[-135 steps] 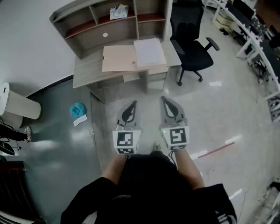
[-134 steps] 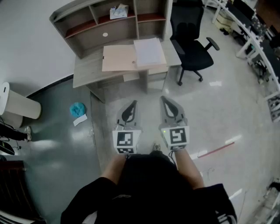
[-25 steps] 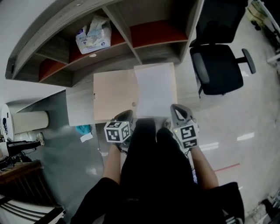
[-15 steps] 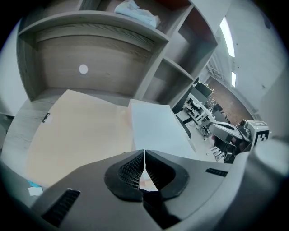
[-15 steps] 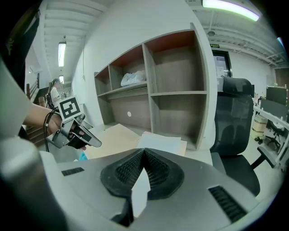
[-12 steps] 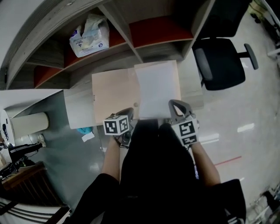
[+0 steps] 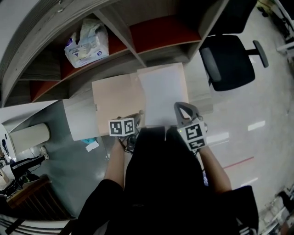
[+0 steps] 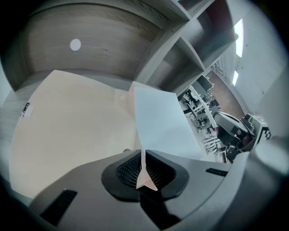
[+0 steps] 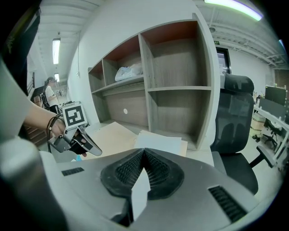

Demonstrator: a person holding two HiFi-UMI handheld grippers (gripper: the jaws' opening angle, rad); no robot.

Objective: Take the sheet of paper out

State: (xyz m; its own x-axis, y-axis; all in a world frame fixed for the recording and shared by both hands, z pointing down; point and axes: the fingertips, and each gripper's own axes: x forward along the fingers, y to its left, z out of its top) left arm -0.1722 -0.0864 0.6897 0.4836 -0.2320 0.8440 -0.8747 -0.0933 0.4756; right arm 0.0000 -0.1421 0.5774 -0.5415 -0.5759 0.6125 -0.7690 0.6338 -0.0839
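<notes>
The right gripper (image 9: 144, 151), fingers together, faces the sheet of paper (image 9: 159, 142).

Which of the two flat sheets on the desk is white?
The right sheet, nearer the black chair, is white; the left sheet is beige.

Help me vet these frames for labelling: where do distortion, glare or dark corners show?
Head view: strong fisheye bows the shelf unit, and light streaks glare on the floor. Left gripper view: dark vignetted corners; the sheet of paper is evenly lit. Right gripper view: the ceiling light blows out, and the shelf unit curves.
</notes>
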